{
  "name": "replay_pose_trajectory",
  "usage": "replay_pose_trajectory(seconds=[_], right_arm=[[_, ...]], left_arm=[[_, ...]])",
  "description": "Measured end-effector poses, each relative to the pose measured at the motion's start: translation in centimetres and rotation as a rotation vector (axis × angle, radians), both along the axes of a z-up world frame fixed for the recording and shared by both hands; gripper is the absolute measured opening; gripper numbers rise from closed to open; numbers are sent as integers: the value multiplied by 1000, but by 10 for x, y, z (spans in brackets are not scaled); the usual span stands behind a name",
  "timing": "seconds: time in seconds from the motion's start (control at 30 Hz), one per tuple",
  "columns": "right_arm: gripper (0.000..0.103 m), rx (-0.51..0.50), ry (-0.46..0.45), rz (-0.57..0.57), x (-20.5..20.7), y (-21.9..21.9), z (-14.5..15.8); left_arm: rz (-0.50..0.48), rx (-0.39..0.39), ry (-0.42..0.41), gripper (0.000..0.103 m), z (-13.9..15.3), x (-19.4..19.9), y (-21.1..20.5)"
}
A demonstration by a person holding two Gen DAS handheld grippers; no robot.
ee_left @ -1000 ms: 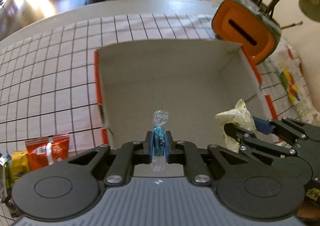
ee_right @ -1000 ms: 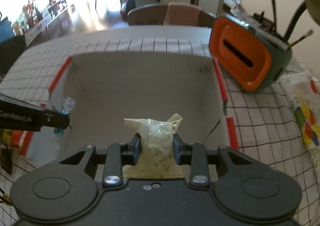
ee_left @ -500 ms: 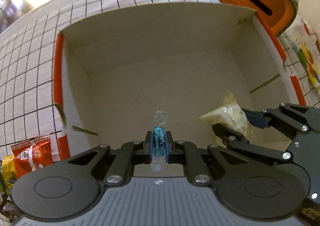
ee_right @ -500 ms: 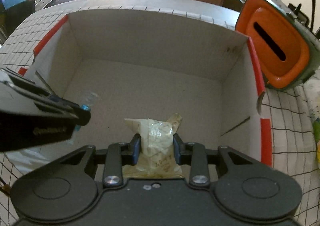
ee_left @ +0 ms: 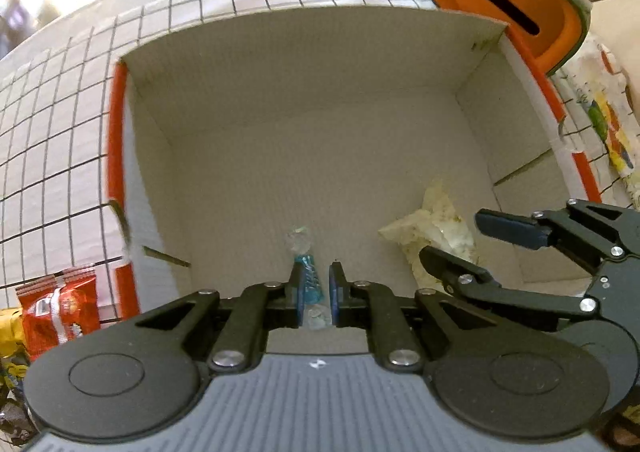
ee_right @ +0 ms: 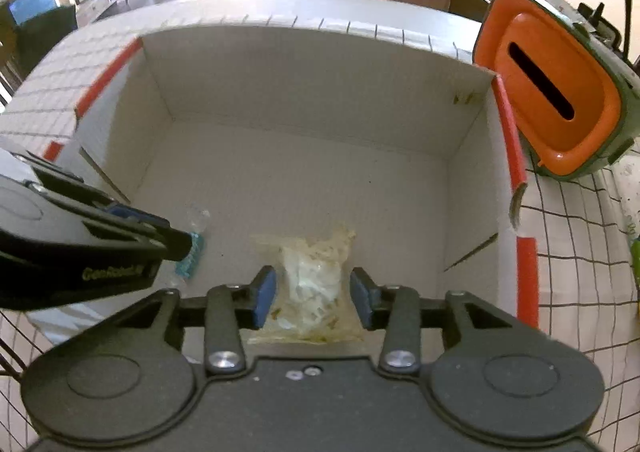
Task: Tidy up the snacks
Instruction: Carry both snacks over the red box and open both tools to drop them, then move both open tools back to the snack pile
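Note:
A white cardboard box (ee_left: 320, 71) with orange rims fills both views (ee_right: 320, 63). My left gripper (ee_left: 316, 290) hangs low over its near left floor, shut on a small blue twist-wrapped candy (ee_left: 309, 280) that leans towards the left pad. In the right wrist view that gripper (ee_right: 176, 242) comes in from the left with the candy (ee_right: 192, 258) at its tip. My right gripper (ee_right: 312, 292) is opening: its blue pads stand clear on either side of a pale crinkled snack packet (ee_right: 312, 280), which rests on the box floor. The left wrist view shows it (ee_left: 454, 238) beside the packet (ee_left: 432, 219).
An orange and green container (ee_left: 512, 3) stands against the box's far right corner (ee_right: 560, 99). Red snack packets (ee_left: 60, 308) and a yellow one (ee_left: 8, 332) lie on the chequered cloth (ee_left: 52, 131) left of the box. A colourful printed cloth (ee_left: 612, 131) lies to the right.
Both grippers have sunk lower into the box. The right jaws have come apart off the pale packet. The blue candy now tilts between the left pads.

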State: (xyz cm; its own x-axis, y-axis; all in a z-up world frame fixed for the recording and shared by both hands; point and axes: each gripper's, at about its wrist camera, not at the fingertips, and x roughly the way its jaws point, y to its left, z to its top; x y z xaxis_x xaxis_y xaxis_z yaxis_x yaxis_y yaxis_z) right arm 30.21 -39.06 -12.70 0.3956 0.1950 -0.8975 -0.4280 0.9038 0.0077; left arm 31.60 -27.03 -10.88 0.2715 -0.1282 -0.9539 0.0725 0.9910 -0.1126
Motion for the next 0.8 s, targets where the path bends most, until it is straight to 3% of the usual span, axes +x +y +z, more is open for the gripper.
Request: replay_pose_trajectory(seconds=[0.2, 0.63, 0.8], right_arm=[[70, 62, -45, -21, -9, -10, 25], [84, 111, -148, -13, -36, -6, 63], [89, 142, -172, -8, -49, 5, 77]], left_arm=[[7, -30, -53, 13, 24, -15, 16], [0, -57, -178, 29, 71, -56, 45], [3, -68, -218, 45, 83, -72, 61]])
